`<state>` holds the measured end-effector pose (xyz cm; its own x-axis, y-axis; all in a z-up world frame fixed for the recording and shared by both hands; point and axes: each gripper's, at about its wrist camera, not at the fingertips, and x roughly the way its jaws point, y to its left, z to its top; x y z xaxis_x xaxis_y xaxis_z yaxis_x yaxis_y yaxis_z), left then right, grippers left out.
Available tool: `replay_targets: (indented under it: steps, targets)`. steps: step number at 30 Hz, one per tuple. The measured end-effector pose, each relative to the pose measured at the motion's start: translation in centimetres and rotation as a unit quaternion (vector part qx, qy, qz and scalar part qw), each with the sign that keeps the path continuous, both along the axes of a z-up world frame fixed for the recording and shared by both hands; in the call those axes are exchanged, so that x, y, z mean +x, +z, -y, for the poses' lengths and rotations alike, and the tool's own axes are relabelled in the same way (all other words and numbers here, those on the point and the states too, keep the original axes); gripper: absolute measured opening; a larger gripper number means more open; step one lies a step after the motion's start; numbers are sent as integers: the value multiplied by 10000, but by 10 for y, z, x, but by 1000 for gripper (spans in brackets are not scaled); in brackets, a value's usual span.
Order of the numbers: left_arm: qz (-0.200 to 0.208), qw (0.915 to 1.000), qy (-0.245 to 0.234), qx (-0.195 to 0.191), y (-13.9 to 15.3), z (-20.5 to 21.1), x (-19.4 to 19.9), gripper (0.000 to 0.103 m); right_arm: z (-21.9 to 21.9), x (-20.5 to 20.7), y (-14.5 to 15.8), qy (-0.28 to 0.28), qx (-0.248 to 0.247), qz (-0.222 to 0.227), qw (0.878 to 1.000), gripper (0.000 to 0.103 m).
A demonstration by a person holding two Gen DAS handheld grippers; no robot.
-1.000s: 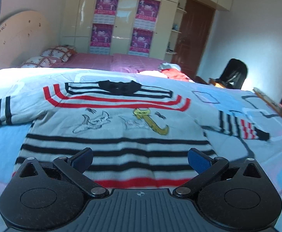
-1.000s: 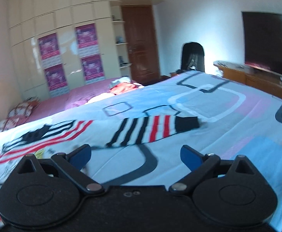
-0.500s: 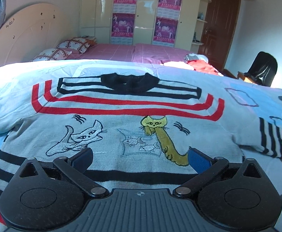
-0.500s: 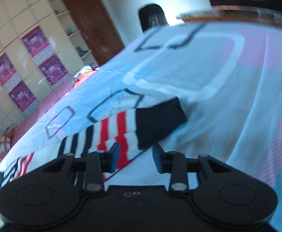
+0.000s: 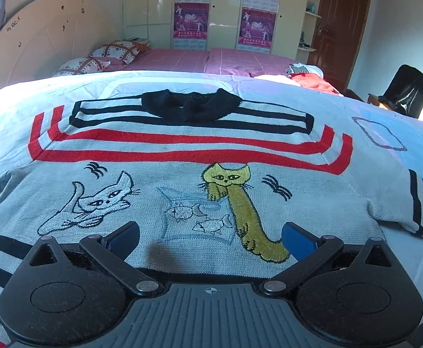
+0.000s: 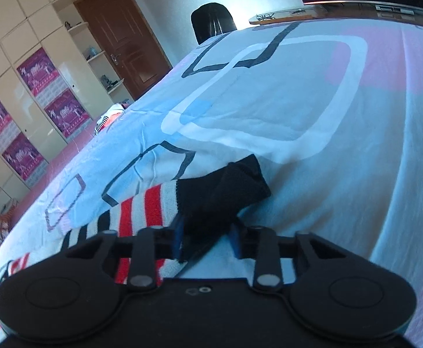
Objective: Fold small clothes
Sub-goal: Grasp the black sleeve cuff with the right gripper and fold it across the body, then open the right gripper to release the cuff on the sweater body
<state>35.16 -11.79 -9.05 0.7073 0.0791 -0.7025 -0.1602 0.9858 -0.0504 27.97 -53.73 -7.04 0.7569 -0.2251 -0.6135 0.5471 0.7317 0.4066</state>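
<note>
A small grey sweater [image 5: 182, 156] with red and black stripes, a black collar and embroidered cats lies flat, front up, on the bed. My left gripper [image 5: 211, 239] is open and empty, low over the sweater's chest, its blue pads wide apart. In the right wrist view, the sweater's striped right sleeve [image 6: 141, 211] ends in a black cuff [image 6: 220, 191]. My right gripper [image 6: 207, 239] is shut on that cuff, which bunches up between the blue pads.
The bed has a light blue sheet [image 6: 298, 101] with square patterns. A pink bed [image 5: 211, 61] with pillows and a pile of clothes [image 5: 307, 76] lies behind. A black chair [image 5: 406, 90] and a wooden TV bench [image 6: 327, 13] stand at the right.
My right gripper moved down to the sleeve's black cuff and closed on it. My left gripper moved forward over the sweater, from the hem to the chest, staying open.
</note>
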Motion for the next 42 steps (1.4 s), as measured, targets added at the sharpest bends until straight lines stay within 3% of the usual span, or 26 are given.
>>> replay_targets:
  steps: [7, 15, 21, 26, 31, 40, 41, 42]
  targets:
    - [65, 9999, 121, 10, 5, -11, -5, 103, -2, 3, 4, 178, -308, -111, 9993, 9]
    - [174, 9990, 376, 142, 16, -61, -25, 103, -28, 13, 34, 463, -852, 70, 9953, 8]
    - [217, 9985, 507, 27, 13, -113, -32, 103, -89, 22, 73, 955, -1186, 462, 9873, 8]
    - [284, 9973, 676, -106, 10, -159, -40, 103, -177, 40, 97, 1868, -1455, 765, 9686, 7]
    - [261, 9951, 944, -104, 6, -213, -55, 103, -272, 54, 91, 2823, -1387, 804, 9458, 7]
    - [254, 9911, 1255, -370, 0, -275, -74, 103, -394, 62, 48, 4077, -1306, 250, 9034, 8]
    - [263, 9910, 1245, -409, -1, -277, -73, 103, -400, 63, 43, 4174, -1327, 160, 8988, 9]
    - [267, 9911, 1225, -437, -1, -278, -71, 103, -407, 63, 35, 4325, -1292, -32, 8923, 17]
